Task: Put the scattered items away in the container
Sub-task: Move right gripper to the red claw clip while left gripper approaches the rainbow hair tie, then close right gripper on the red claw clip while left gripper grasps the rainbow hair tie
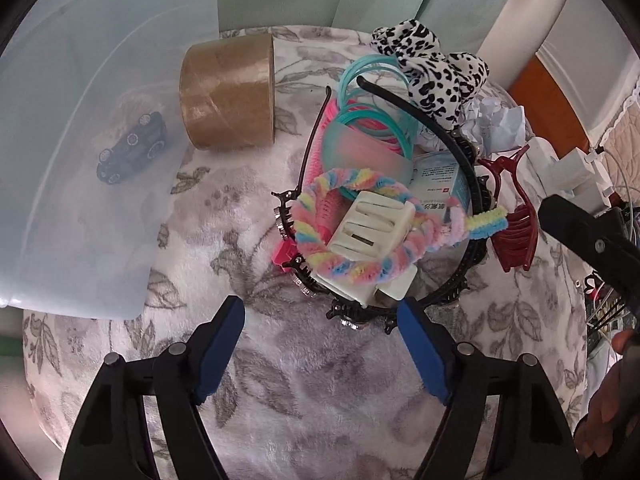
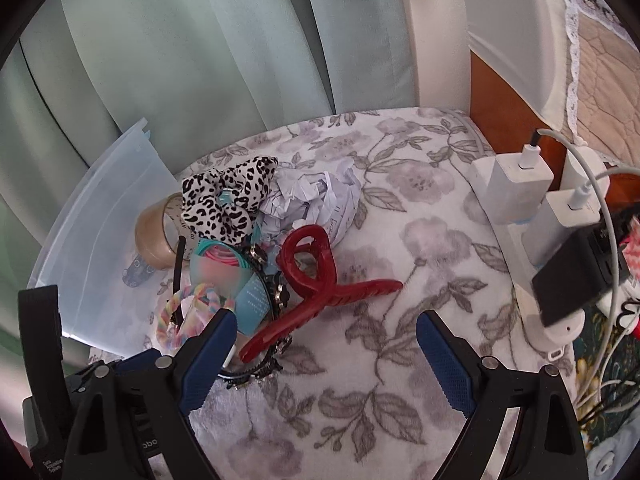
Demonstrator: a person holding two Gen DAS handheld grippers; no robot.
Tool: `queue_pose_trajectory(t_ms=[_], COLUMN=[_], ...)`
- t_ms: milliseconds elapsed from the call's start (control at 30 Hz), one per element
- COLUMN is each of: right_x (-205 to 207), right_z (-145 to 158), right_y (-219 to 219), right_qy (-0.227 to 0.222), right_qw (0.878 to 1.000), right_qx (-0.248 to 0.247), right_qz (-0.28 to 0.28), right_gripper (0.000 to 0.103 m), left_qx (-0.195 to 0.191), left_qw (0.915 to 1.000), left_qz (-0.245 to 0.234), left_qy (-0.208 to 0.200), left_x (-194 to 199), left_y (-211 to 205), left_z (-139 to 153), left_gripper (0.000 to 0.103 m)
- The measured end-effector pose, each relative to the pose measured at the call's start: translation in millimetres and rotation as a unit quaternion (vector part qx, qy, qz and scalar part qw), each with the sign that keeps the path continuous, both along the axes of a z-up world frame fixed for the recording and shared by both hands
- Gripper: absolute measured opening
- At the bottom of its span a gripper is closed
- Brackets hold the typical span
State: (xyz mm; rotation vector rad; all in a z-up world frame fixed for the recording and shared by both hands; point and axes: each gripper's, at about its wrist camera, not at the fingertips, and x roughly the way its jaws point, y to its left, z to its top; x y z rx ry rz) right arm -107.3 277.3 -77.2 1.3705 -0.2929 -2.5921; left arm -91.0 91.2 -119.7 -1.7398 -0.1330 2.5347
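Note:
A heap of small items lies on the floral blanket [image 1: 280, 380]. It holds a cream claw clip [image 1: 372, 232], a rainbow chenille ring [image 1: 400, 258], a black studded headband [image 1: 472, 184], a teal-pink spring toy [image 1: 368, 132], a leopard scrunchie [image 1: 432, 68], crumpled paper [image 1: 500, 124] and a red claw clip [image 2: 316, 280]. A brown tape roll [image 1: 228, 92] stands beside the translucent container [image 1: 80, 200], which has a toy car [image 1: 132, 148] inside. My left gripper [image 1: 322, 344] is open just short of the cream clip. My right gripper [image 2: 326, 344] is open over bare blanket beside the red clip.
A white power strip with chargers and cables [image 2: 520, 200] runs along the right edge of the blanket. Pale green curtains [image 2: 200, 60] hang behind. A person's hand [image 1: 608, 400] shows at the right of the left wrist view.

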Motion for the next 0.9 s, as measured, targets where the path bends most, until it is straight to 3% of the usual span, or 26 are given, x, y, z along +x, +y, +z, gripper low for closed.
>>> queue_pose_trajectory(t_ms=[100, 400, 567, 733, 833, 900], right_x=[-12, -36, -39, -35, -31, -28], right_z=[-4, -25, -26, -23, -21, -20], right_y=[-3, -8, -4, -2, -4, -4], right_qy=[0.0, -0.022, -0.016, -0.008, -0.004, -0.003], right_qw=[1.0, 1.0, 1.0, 0.999, 0.999, 0.999], right_qx=[0.004, -0.008, -0.014, -0.027, -0.031, -0.033], right_qz=[0.009, 0.013, 0.006, 0.014, 0.02, 0.02], right_gripper=[0.088, 0.075, 0.066, 0.043, 0.036, 0.036], left_qx=[0.005, 0.024, 0.029, 0.025, 0.017, 0.027], left_qw=[1.0, 0.9995, 0.9995, 0.9996, 0.9996, 0.9992], left_qz=[0.003, 0.004, -0.003, -0.012, -0.021, -0.027], left_qy=[-0.003, -0.022, -0.014, -0.007, 0.008, 0.016], left_x=[-2, -9, -10, -7, -4, -3], left_y=[-3, -9, -8, -7, -6, -7], left_z=[-2, -10, -6, 1, 10, 17], left_gripper=[0.074, 0.072, 0.058, 0.058, 0.058, 0.058])
